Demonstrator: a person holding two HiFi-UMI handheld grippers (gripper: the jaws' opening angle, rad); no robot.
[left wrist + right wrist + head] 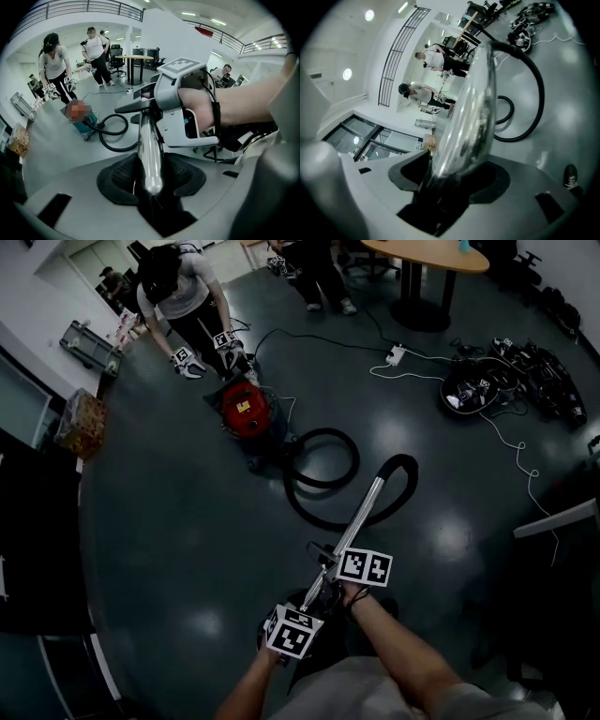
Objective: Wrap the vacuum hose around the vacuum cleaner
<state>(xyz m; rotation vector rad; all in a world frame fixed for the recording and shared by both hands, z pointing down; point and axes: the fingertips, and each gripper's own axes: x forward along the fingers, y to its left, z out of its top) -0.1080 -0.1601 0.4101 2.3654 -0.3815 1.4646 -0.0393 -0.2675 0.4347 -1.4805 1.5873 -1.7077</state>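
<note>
Wand of chrome tube, slanting across the dark floor from the two grippers at the lower edge of the head view up to the black hose; hose lying in loose loops on the floor, well apart from the person holding the grippers, and running to the red vacuum cleaner; none of it yet wound about the body.

Left gripper: clenched on the lower end of the wand, pads pressed to both sides of the tube. Right gripper: released, jaws spread wide with the wand lying between them, a dark gap showing beside one pad.

Handling, as a judgement: wand stiff, smooth and likely slippery, best taken near the hose cuff; hose soft and springy, apt to uncoil, best held on its own length close to the vacuum cleaner; vacuum cleaner probably heavy enough to anchor a gentle pull.

Head view alone: full course of the hose; a second person bent over the vacuum cleaner. Left gripper view alone: the right gripper seen from behind, straddling the wand farther up. Right gripper view alone: the bend where wand meets hose, seen along the tube.
</note>
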